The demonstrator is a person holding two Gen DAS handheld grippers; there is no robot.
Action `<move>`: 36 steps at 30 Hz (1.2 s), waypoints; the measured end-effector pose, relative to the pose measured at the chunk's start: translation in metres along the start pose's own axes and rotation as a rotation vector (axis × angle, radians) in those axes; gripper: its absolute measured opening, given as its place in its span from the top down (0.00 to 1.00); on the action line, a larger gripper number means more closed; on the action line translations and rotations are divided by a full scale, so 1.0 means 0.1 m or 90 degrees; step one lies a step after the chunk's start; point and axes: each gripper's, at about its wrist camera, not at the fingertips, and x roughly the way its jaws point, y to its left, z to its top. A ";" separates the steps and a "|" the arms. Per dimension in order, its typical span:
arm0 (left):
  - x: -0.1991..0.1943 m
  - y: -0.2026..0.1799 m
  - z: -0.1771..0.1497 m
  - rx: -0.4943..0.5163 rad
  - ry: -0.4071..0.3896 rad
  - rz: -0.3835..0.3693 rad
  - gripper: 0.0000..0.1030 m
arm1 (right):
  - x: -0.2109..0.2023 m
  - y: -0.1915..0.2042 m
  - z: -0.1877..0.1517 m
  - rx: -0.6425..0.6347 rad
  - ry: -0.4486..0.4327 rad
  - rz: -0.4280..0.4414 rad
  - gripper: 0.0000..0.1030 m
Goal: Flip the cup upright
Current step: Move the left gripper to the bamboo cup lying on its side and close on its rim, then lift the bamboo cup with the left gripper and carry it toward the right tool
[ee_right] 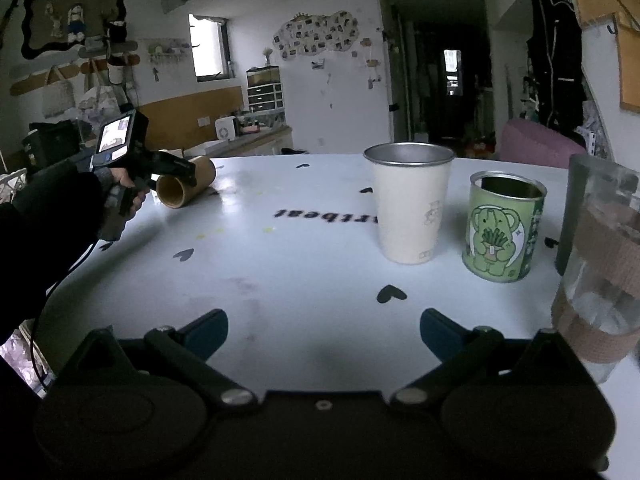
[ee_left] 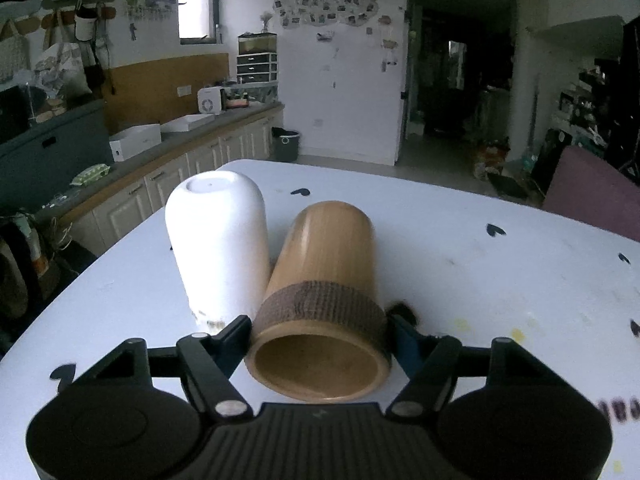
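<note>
A bamboo cup (ee_left: 324, 300) with a brown band near its rim lies on its side on the white table (ee_left: 500, 280), its open mouth toward the left wrist camera. My left gripper (ee_left: 320, 332) has its fingers (ee_left: 236, 336) against both sides of the banded rim, shut on the cup. In the right wrist view the cup (ee_right: 186, 186) shows at the far left in the left gripper (ee_right: 168, 172). My right gripper (ee_right: 324, 330) is open and empty over the table's near edge.
A white cup (ee_left: 218, 248) stands upside down, touching the bamboo cup's left side. In the right wrist view a cream metal cup (ee_right: 408, 204), a green bear tin (ee_right: 502, 228) and a clear banded glass (ee_right: 600, 264) stand upright at right.
</note>
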 end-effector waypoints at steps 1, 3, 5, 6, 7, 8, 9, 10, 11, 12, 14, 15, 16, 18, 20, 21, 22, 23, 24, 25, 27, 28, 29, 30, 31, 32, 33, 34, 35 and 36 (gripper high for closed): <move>-0.06 -0.02 -0.03 0.003 0.001 -0.002 0.28 | -0.01 0.00 0.00 0.001 -0.001 0.001 0.00; -0.14 -0.06 -0.06 0.009 0.006 -0.013 0.29 | -0.02 -0.01 0.01 0.003 -0.004 0.004 0.00; -0.27 -0.09 -0.13 0.015 0.015 -0.031 0.29 | -0.04 -0.02 0.01 0.007 -0.006 0.003 0.00; -0.37 -0.13 -0.18 0.020 0.023 -0.040 0.29 | -0.05 -0.02 0.00 0.008 -0.007 0.002 0.00; -0.45 -0.16 -0.23 0.025 0.029 -0.047 0.29 | -0.06 -0.03 0.00 0.009 -0.009 0.002 0.00; -0.54 -0.20 -0.27 0.031 0.034 -0.055 0.29 | -0.07 -0.03 0.00 0.011 -0.012 0.002 0.00; -0.63 -0.23 -0.33 0.036 0.039 -0.065 0.29 | -0.09 -0.03 -0.01 0.014 -0.014 0.003 0.00; -0.73 -0.26 -0.38 0.040 0.044 -0.075 0.29 | -0.10 -0.04 -0.01 0.017 -0.016 0.004 0.00; -0.83 -0.29 -0.44 0.045 0.049 -0.085 0.29 | -0.12 -0.04 -0.02 0.020 -0.018 0.005 0.00; -0.89 -0.33 -0.49 0.049 0.051 -0.095 0.29 | -0.14 -0.05 -0.02 0.022 -0.019 0.006 0.00; -1.08 -0.41 -0.61 0.063 0.057 -0.119 0.29 | -0.18 -0.05 -0.03 0.026 -0.024 0.009 0.00; -1.17 -0.46 -0.68 0.070 0.059 -0.131 0.29 | -0.20 -0.05 -0.03 0.027 -0.026 0.010 0.00; -1.26 -0.50 -0.74 0.079 0.061 -0.147 0.29 | -0.22 -0.05 -0.03 0.029 -0.029 0.010 0.00; -1.47 -0.61 -0.88 0.099 0.063 -0.183 0.29 | -0.27 -0.05 -0.03 0.032 -0.035 0.010 0.00; -1.64 -0.74 -1.02 0.123 0.065 -0.215 0.29 | -0.32 -0.07 -0.03 0.039 -0.044 0.009 0.00; -1.72 -0.80 -1.10 0.134 0.066 -0.230 0.29 | -0.36 -0.09 -0.02 0.043 -0.048 0.008 0.00; -1.82 -0.86 -1.18 0.146 0.066 -0.247 0.29 | -0.38 -0.09 -0.02 0.046 -0.052 0.007 0.00; -1.91 -0.93 -1.26 0.157 0.067 -0.264 0.29 | -0.42 -0.10 -0.01 0.048 -0.056 0.005 0.00; -2.00 -1.00 -1.33 0.168 0.067 -0.282 0.29 | -0.44 -0.11 0.00 0.049 -0.060 0.003 0.00; -2.08 -1.05 -1.40 0.177 0.067 -0.297 0.29 | -0.47 -0.12 0.01 0.051 -0.063 0.001 0.00; -2.24 -1.15 -1.53 0.200 0.065 -0.331 0.29 | -0.49 -0.15 0.07 0.059 -0.065 0.001 0.00; -2.31 -1.19 -1.60 0.213 0.062 -0.345 0.29 | -0.48 -0.17 0.10 0.065 -0.062 0.003 0.00; -2.39 -1.24 -1.68 0.224 0.058 -0.355 0.29 | -0.46 -0.19 0.13 0.071 -0.057 0.004 0.00; -2.45 -1.27 -1.73 0.239 0.051 -0.362 0.29 | -0.42 -0.21 0.18 0.080 -0.046 0.007 0.00; -2.48 -1.28 -1.77 0.248 0.048 -0.367 0.29 | -0.36 -0.24 0.22 0.092 -0.031 0.011 0.00; -2.51 -1.29 -1.80 0.253 0.046 -0.370 0.29 | -0.29 -0.26 0.27 0.104 -0.016 0.017 0.00; -2.54 -1.30 -1.83 0.255 0.044 -0.374 0.29 | -0.23 -0.27 0.31 0.115 -0.002 0.021 0.00; -2.56 -1.31 -1.85 0.256 0.042 -0.376 0.29 | -0.14 -0.28 0.35 0.126 0.014 0.024 0.00; -2.58 -1.31 -1.87 0.255 0.038 -0.376 0.29 | -0.05 -0.27 0.38 0.131 0.028 0.026 0.00; -2.59 -1.31 -1.87 0.253 0.036 -0.374 0.28 | 0.06 -0.26 0.42 0.135 0.043 0.026 0.00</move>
